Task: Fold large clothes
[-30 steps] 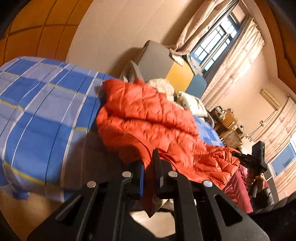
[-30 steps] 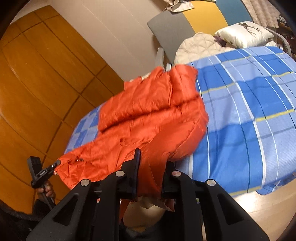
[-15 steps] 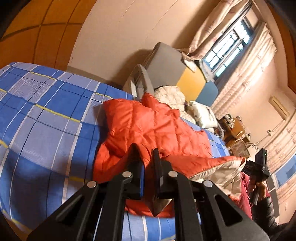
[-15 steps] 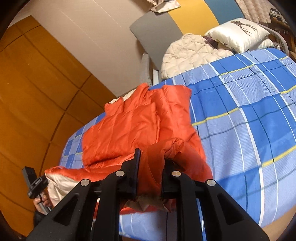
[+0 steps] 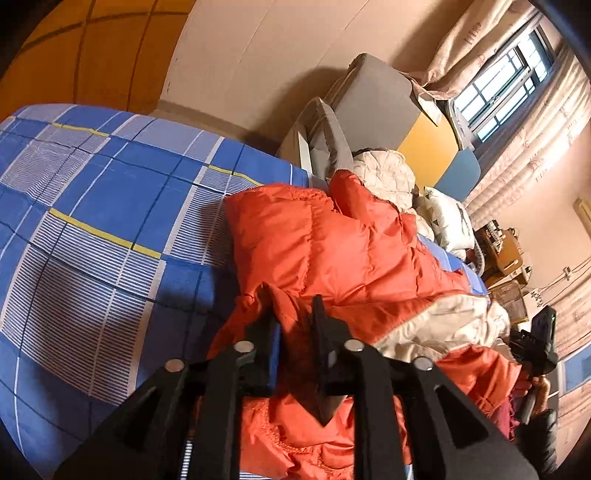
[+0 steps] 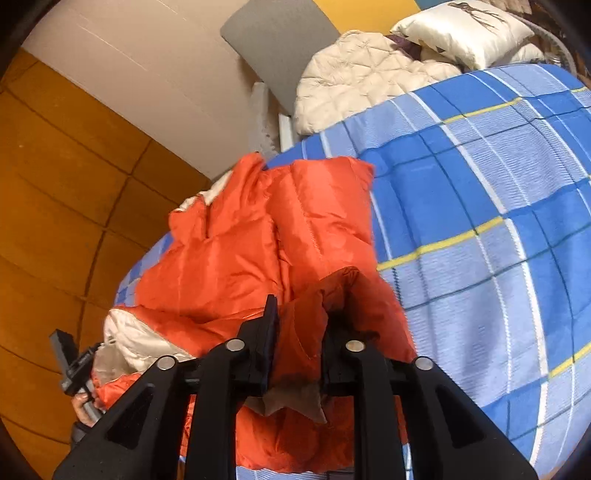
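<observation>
Left gripper (image 5: 295,325), right gripper (image 6: 299,325) — jaws just opening, seemingly loosened.

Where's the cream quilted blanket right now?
In the right wrist view the cream quilted blanket is bunched at the head of the bed, between the grey headboard panel and the white pillow, beyond the orange jacket.

Light: warm, dim indoor glow; daylight at the window (image 5: 506,88).
Edges: strong fisheye bending, black corners.
Focus: mostly sharp.
</observation>
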{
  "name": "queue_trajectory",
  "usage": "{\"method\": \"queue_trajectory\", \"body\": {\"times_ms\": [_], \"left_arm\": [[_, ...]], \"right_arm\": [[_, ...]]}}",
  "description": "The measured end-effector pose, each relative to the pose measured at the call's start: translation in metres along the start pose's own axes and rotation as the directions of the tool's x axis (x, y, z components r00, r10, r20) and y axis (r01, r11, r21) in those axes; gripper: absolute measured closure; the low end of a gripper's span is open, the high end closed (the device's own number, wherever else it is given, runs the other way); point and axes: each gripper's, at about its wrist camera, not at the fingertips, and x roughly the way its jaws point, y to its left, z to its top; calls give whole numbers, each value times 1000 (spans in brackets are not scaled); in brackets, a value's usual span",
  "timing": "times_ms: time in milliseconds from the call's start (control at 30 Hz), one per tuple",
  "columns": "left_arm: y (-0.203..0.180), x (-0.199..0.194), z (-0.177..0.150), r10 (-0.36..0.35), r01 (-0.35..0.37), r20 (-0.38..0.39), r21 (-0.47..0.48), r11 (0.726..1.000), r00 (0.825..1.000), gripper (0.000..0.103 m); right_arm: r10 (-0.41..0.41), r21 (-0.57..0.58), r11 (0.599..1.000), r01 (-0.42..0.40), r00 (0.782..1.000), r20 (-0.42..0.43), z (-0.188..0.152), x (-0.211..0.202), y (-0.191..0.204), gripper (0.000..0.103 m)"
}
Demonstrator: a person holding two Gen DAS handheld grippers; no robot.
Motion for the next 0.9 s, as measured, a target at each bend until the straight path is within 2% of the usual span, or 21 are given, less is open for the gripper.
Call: {"method": "queue_trajectory", "body": {"times_ms": [33, 100, 167, 233, 267, 333, 400, 467, 533, 600, 633, 733, 800, 900], "left_arm": [[2, -2, 1, -2, 2, 4, -13, 1000, 1000, 75], [6, -8, 2, -11, 12, 27, -30, 999, 1000, 50], [9, -16, 3, -21, 23, 63, -39, 999, 998, 38], [12, -24, 5, -19, 22, 83, -39, 999, 996, 36], [14, -28, 5, -19, 23, 89, -40, 999, 996, 33], [19, -39, 3, -9, 13, 117, -30, 999, 993, 27], [26, -45, -3, -2, 5, 123, -22, 1000, 992, 26], [33, -51, -12, -8, 10, 126, -13, 1000, 992, 23], [36, -58, -29, -18, 12, 124, 48, 999, 992, 23], [42, -62, -45, -16, 7, 119, 76, 997, 993, 22], [47, -65, -54, -23, 15, 115, 72, 997, 993, 21], [64, -74, -73, -35, 30, 123, 41, 999, 992, 15], [70, -74, -83, -2, -5, 107, 61, 998, 994, 14], [62, -69, -85, 6, -17, 97, 118, 993, 995, 13]], "right_arm": [[21, 21, 1000, -21, 1000, 3, 1, -1, -2, 65], [58, 41, 997, -58, 998, 17, 4, -4, -3, 58], [87, 64, 994, -88, 996, 20, 5, -3, -2, 52], [114, 86, 989, -116, 993, 27, 7, -5, -2, 46], [163, 116, 979, -166, 986, 34, 8, -7, -2, 32], [232, 138, 961, -241, 970, 78, 9, -17, 0, 18], [288, 131, 944, -304, 949, 128, 12, -32, 5, 18], [292, 104, 945, -309, 944, 153, 11, -47, 9, 18], [232, 8, 971, -237, 958, 169, 3, -65, 15, 18], [118, -66, 992, -109, 981, 153, -11, -69, 14, 18], [45, -109, 994, -30, 990, 136, -21, -68, 14, 18], [-91, -180, 978, 108, 991, 99, -46, -57, 7, 18], [-116, -180, 975, 128, 990, 78, -55, -46, -2, 18], [-136, -177, 973, 146, 988, 70, -57, -31, -10, 18]]}}
